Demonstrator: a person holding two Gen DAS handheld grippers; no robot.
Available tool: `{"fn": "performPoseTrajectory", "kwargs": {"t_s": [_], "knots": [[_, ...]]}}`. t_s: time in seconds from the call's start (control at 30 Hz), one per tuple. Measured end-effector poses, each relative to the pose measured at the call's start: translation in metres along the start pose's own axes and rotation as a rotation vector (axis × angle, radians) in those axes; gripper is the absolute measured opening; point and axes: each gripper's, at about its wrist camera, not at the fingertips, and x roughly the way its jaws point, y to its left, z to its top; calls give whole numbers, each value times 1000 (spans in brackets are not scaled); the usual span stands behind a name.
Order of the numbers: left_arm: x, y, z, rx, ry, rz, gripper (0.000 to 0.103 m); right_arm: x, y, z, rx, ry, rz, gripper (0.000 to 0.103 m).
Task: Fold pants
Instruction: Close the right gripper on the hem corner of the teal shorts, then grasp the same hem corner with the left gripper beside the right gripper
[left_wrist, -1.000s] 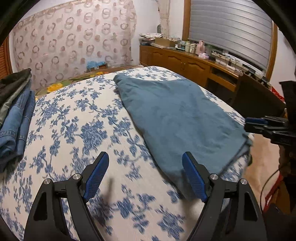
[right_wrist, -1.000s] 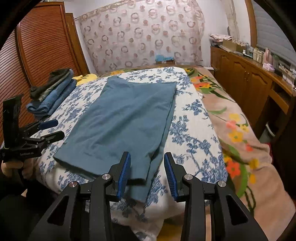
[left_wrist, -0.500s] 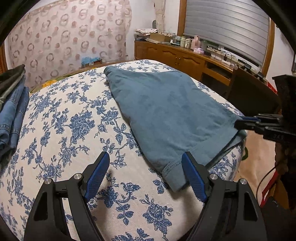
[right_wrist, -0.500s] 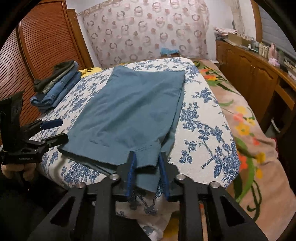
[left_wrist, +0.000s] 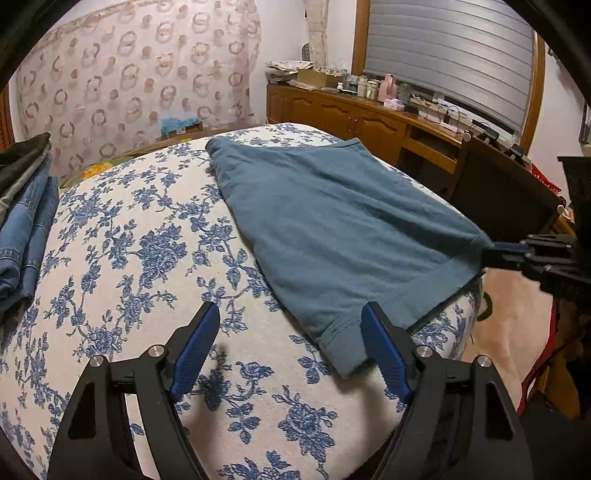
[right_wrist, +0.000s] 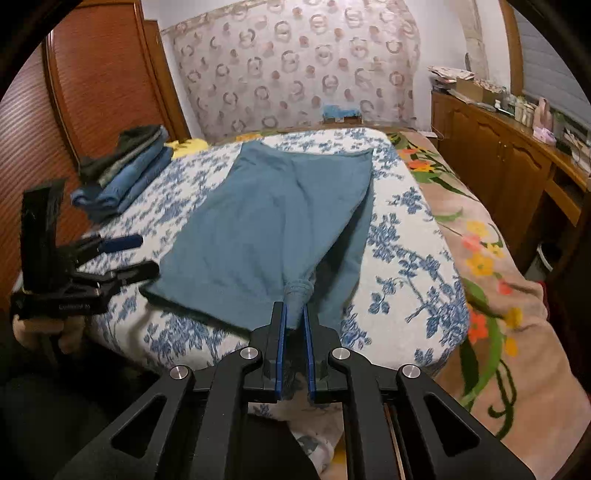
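Blue-flowered bedding (left_wrist: 147, 258) covers the bed on which the teal pants (left_wrist: 332, 236) are spread flat, their hems at the near edge. At far left a stack of folded jeans (right_wrist: 122, 177) is seen, whole only in the right wrist view and cut off by the frame edge in the left one. The left gripper (left_wrist: 290, 347) is held wide open above the bedding; the near hem corner of the pants lies between its jaws, just beside the right pad, and whether it is touched cannot be told. The right gripper (right_wrist: 294, 325) has just been closing and is clamped on a bunched hem corner of the pants, the cloth gathered between its narrow jaws. A hand (right_wrist: 48, 328) under the left gripper is shown only in the right view, blurred. A wooden cabinet (left_wrist: 369, 118) is seen at right.
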Motion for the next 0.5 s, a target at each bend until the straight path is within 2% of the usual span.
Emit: {"fn": "performPoseTrajectory", "kwargs": {"t_s": [0.03,0.13,0.37,0.5], "knots": [[0,-1,0,2,-1,-4,77,1,0,-1,-2,4,-6,9],[3,-5,-2,2,15,-21,60,2,-4,0,8,5,-21,9],[4,-12,-6,11,36,-61,48,2,-8,1,15,3,-26,9],[9,-11,-10,-10,54,-83,45,2,-8,0,16,1,-29,9]]}}
